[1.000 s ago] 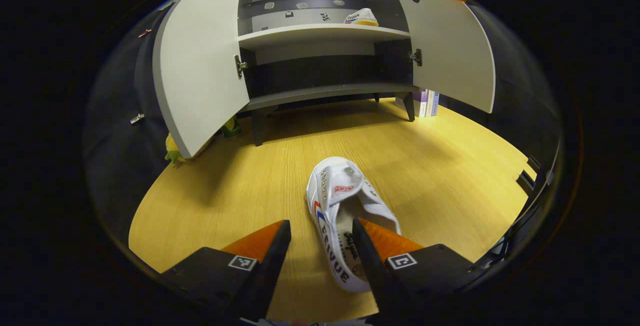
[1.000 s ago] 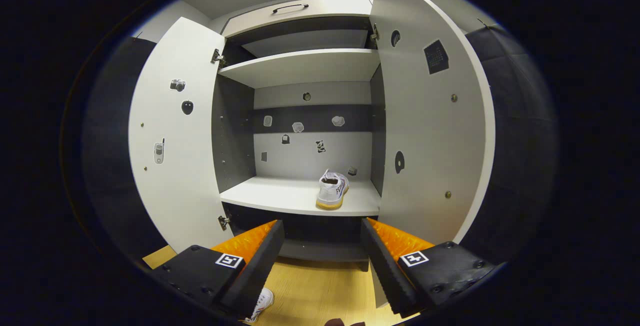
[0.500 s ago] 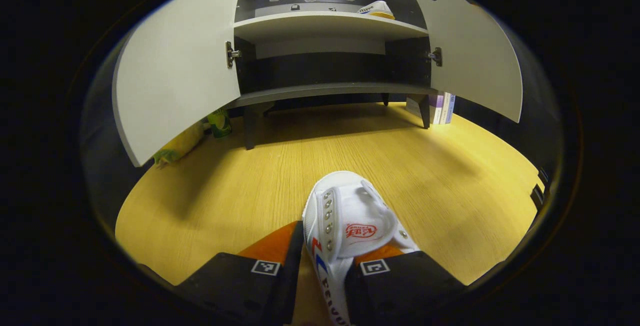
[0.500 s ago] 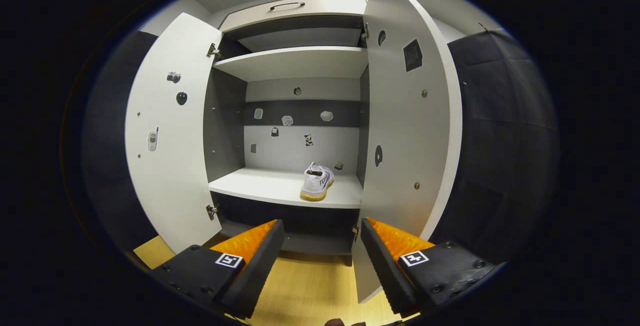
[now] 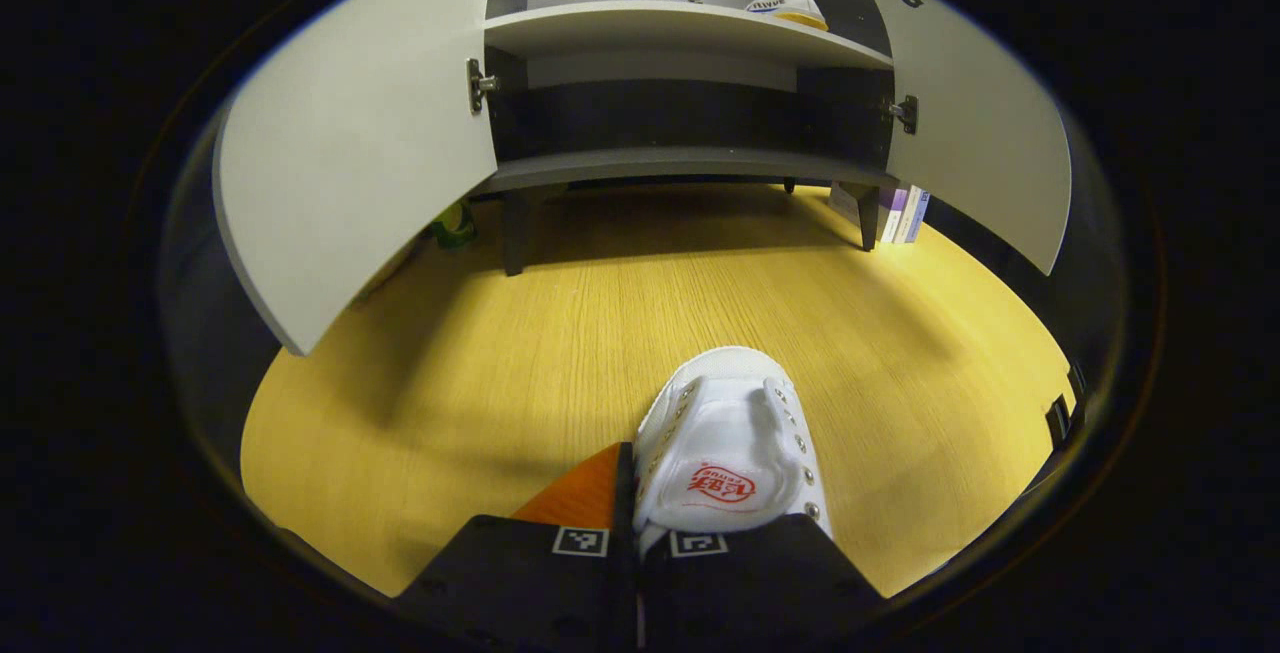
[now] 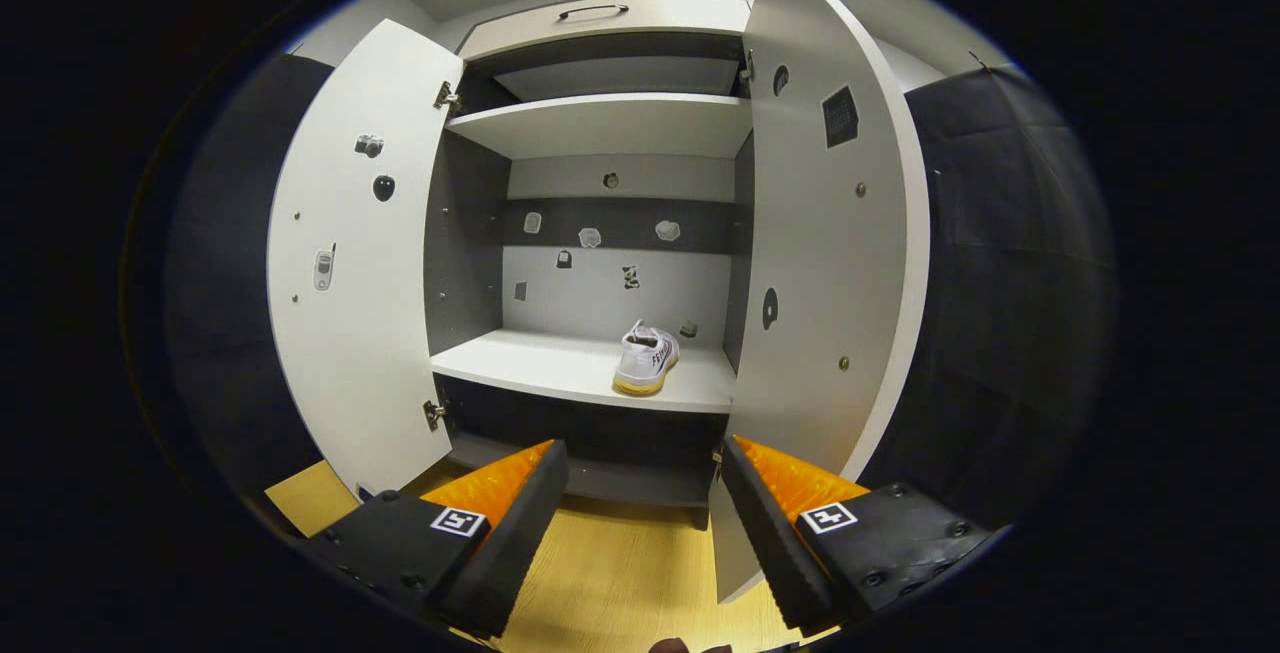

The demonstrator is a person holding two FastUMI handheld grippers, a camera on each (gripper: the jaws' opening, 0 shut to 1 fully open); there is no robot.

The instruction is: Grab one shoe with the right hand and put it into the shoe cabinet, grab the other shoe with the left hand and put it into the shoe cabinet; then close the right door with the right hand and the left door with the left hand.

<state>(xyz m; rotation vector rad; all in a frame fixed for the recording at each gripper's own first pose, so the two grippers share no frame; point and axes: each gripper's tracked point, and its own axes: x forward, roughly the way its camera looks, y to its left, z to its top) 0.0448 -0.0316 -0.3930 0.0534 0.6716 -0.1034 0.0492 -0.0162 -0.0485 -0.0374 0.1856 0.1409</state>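
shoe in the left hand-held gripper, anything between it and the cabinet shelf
Nothing visible blocks it. The shoe faces bare wooden floor, both cabinet doors stand open, and the shelf has free space left of the other shoe.

Left tongs (image 5: 637, 533) closed on white shoe (image 5: 728, 453), fingers pressed tight together at its near edge; toe points away from tongs. Wooden bench (image 5: 560, 333) beneath. Shoe cabinet (image 5: 690, 158) well ahead, both doors swung open: left door (image 5: 350, 153) ahead-left, right door (image 5: 985, 133) ahead-right. Second shoe (image 5: 790, 5) on upper shelf (image 5: 640, 28), far ahead, right side. Books (image 5: 900, 215) upright beside cabinet's right leg. Green-yellow object (image 5: 455, 223) behind left door, partly hidden.
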